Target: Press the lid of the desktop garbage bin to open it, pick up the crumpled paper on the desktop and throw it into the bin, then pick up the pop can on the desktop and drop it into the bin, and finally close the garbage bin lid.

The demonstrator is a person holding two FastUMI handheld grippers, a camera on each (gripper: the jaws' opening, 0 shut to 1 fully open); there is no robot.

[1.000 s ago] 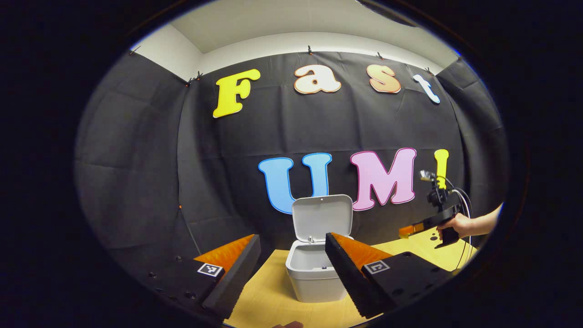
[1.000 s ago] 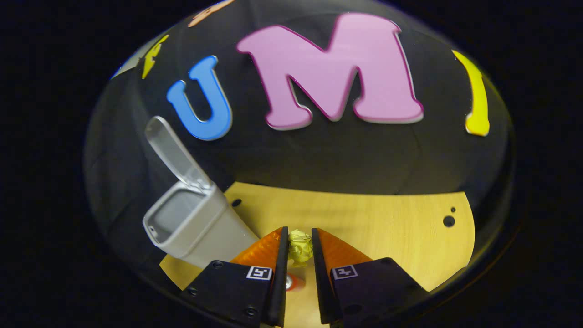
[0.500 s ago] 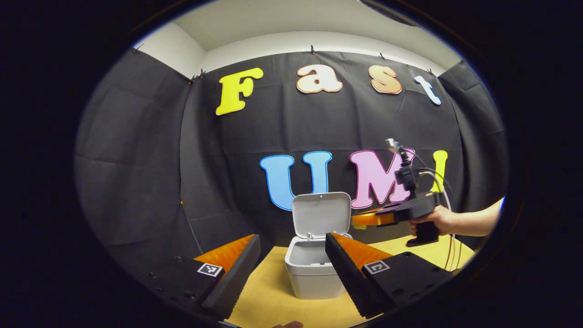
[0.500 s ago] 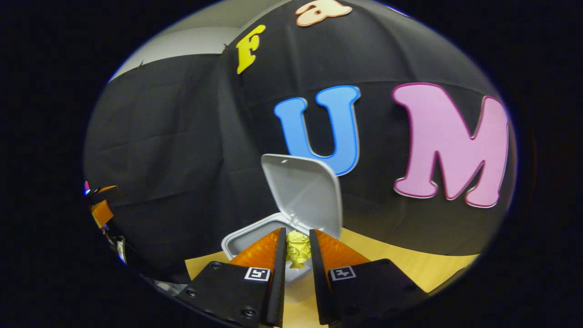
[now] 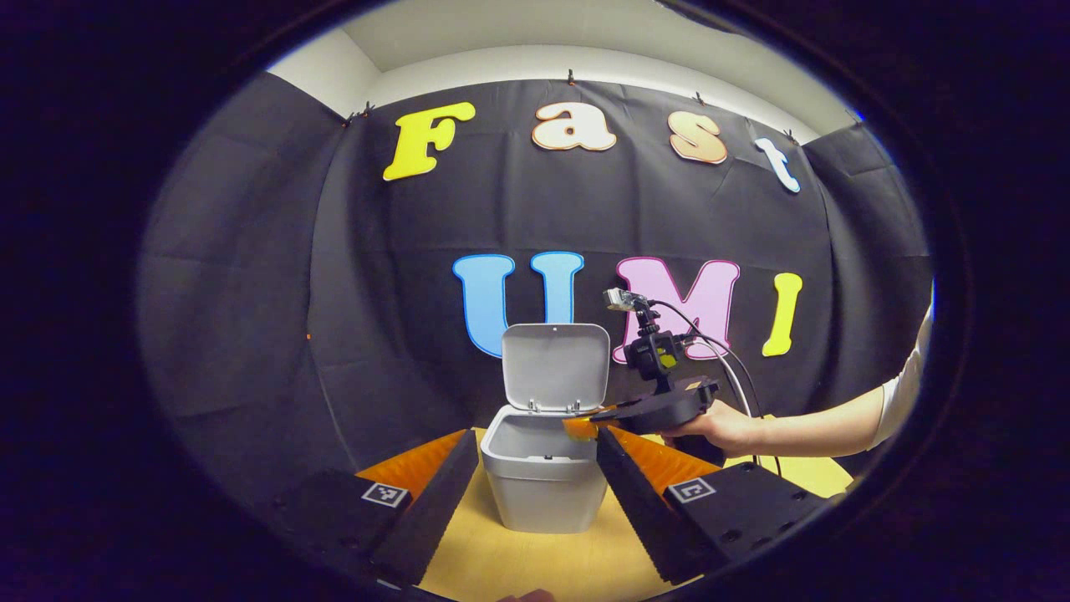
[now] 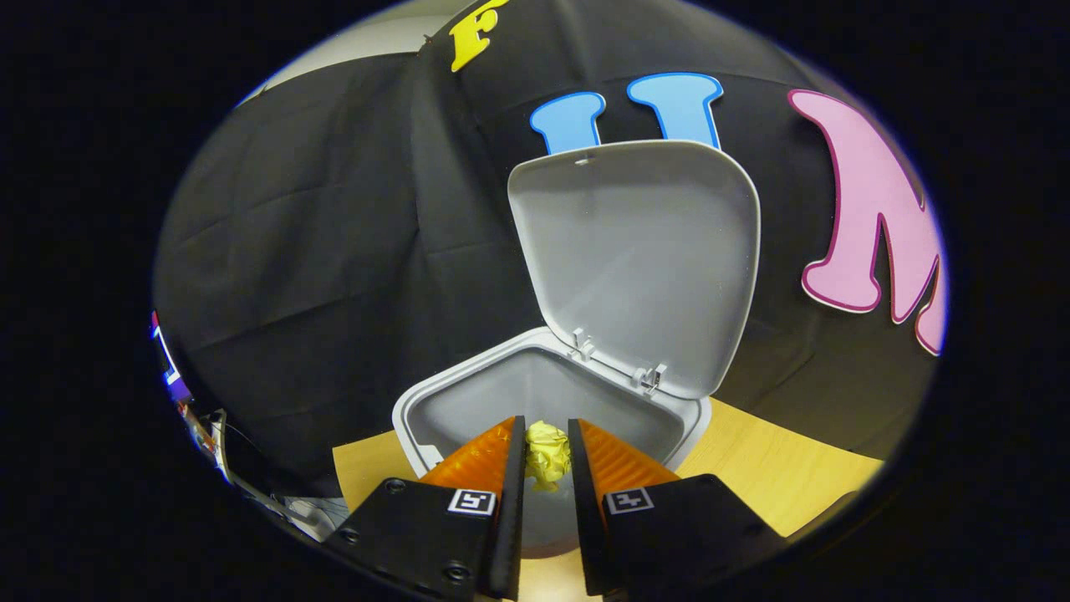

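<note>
The grey desktop bin (image 5: pixel 543 485) stands on the wooden desk with its lid (image 5: pixel 555 366) raised upright at the back. In the right gripper view the bin's mouth (image 6: pixel 535 397) lies just ahead and below, the lid (image 6: pixel 644 251) towering behind it. My right gripper (image 6: pixel 547 456) is shut on the yellow crumpled paper (image 6: pixel 547 451), held over the bin's opening. In the left gripper view that right gripper (image 5: pixel 581 428) hovers at the bin's right rim, held by a hand (image 5: pixel 719 426). My left gripper (image 5: pixel 531 485) is open in front of the bin, a finger on each side.
The wooden desk (image 5: pixel 518 564) runs under the bin and on to the right (image 6: pixel 777 477). The black cloth wall stands close behind the bin. A cable (image 5: pixel 727 368) trails from the right gripper toward the person's arm (image 5: pixel 827 422).
The right gripper has carried the paper leftward from the desk to above the bin's opening. The bin looms larger in the right gripper view. The left gripper has shifted slightly and stays open.
</note>
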